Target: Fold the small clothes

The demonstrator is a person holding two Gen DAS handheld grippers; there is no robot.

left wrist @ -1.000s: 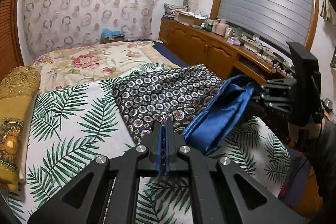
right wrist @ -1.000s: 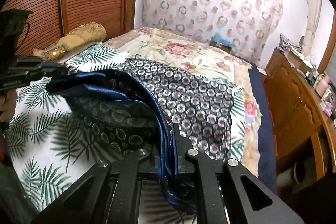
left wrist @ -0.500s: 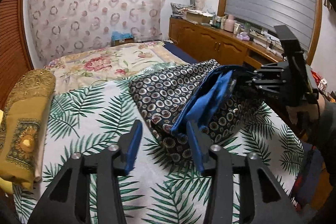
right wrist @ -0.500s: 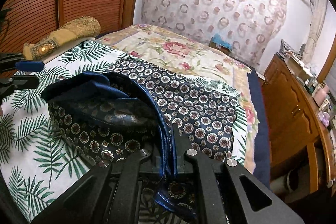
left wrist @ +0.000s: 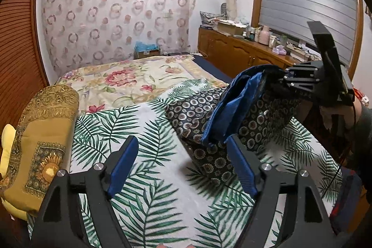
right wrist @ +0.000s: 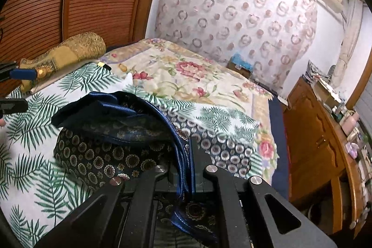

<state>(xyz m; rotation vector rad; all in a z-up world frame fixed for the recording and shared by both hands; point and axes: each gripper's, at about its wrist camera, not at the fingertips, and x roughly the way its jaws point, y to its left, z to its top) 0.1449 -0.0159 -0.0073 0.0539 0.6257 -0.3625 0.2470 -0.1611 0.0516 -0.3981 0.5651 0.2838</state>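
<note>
Left gripper (left wrist: 181, 160) angled down over palm-leaf sheet (left wrist: 151, 190), jaws just opened wide, nothing between them. Right gripper (right wrist: 186, 155) angled down, fingers clamped on blue-lined patterned garment (right wrist: 111, 145), lifting its edge; rest drapes onto bed.

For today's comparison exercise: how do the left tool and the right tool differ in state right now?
The left tool stands open, having just spread, with nothing between its blue pads; the right tool is shut on the garment. The left hangs over the palm-print sheet; the right lifts the garment's blue edge off it. Both are black two-finger tools.
</note>
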